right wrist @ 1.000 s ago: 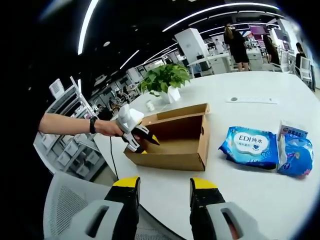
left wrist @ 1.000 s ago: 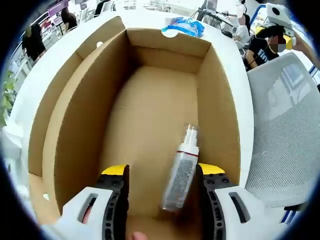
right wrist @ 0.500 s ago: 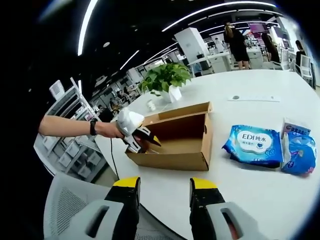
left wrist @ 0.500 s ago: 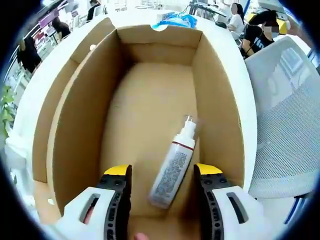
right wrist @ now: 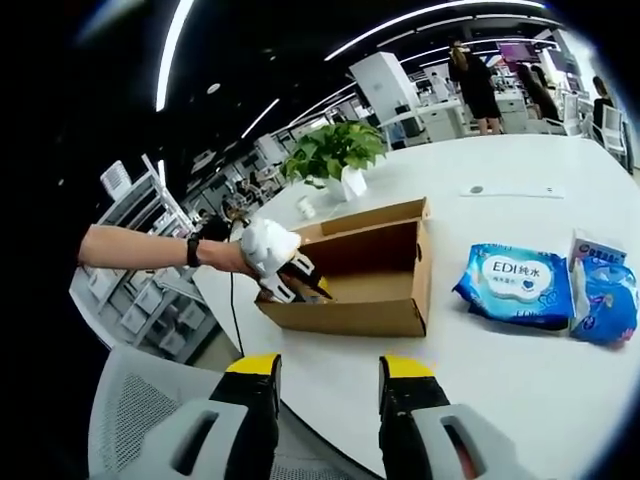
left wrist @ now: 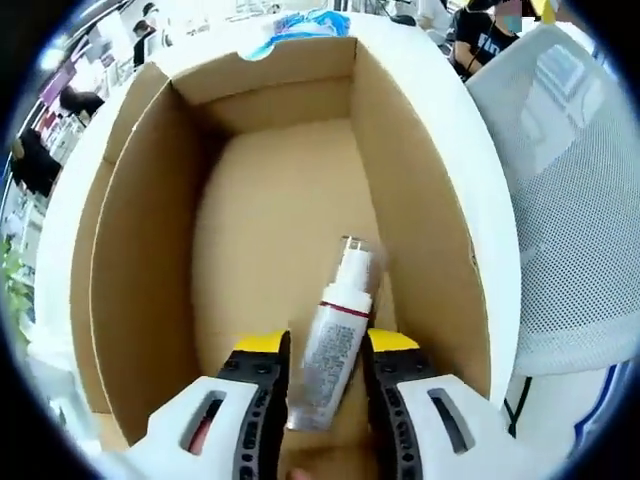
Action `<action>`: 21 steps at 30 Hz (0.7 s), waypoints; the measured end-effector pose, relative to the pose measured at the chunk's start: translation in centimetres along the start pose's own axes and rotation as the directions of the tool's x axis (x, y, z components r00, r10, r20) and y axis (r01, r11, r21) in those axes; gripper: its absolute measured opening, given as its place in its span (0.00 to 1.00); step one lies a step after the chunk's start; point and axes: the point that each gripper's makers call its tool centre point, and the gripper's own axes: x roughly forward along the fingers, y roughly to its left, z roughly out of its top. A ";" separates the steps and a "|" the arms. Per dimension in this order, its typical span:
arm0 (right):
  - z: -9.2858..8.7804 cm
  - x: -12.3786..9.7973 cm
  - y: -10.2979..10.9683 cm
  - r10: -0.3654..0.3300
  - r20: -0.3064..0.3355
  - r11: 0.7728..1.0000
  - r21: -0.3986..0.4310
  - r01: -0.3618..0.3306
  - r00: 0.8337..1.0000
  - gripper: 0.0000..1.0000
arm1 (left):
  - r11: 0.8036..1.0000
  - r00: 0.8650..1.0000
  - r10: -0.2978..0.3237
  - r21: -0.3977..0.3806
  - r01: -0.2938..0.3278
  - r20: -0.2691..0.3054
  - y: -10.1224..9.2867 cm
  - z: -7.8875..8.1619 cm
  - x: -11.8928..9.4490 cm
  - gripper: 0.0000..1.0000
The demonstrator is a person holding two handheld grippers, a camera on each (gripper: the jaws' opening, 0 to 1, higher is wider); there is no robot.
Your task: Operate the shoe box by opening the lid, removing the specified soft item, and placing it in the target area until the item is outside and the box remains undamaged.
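In the left gripper view I see my left gripper (left wrist: 327, 345) reaching down into the open shoe box (left wrist: 140, 250), and its yellow-tipped jaws stand narrow on both sides of the lower body of a small spray bottle (left wrist: 333, 345). The bottle lies on the cardboard floor of the box, its white body with a red band between the jaws and its clear cap pointing away from them, toward the far end wall. I cannot tell for sure if the jaws already press on the bottle or only stand just beside it. To the right of the jaws is the right wall of the box, close to the bottle, and beyond this wall is a white mesh chair (left wrist: 570, 210). Beyond the far wall a blue packet (left wrist: 300, 25) shows over the edge. In the right gripper view my right gripper (right wrist: 330, 368) hangs apart from the work, its jaws open with nothing between them, over the edge of the white tabletop (right wrist: 500, 380). Ahead of these jaws stands the shoe box (right wrist: 370, 300), lid off or folded back, and from the left a hand (right wrist: 225, 258) with a wristwatch holds the left gripper (right wrist: 285, 272) inside the box's near end. To the right of the box, well apart from it, lie a blue wipes packet (right wrist: 515, 285) and another blue package (right wrist: 600, 300). Behind the box is a potted plant (right wrist: 335, 155).
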 end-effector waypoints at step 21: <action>-0.9 0.6 0.7 0.020 -0.014 1.000 -0.002 -0.020 1.000 0.36 | 0.997 0.995 0.062 0.029 -0.065 0.073 -0.3 0.0 -2.5 0.19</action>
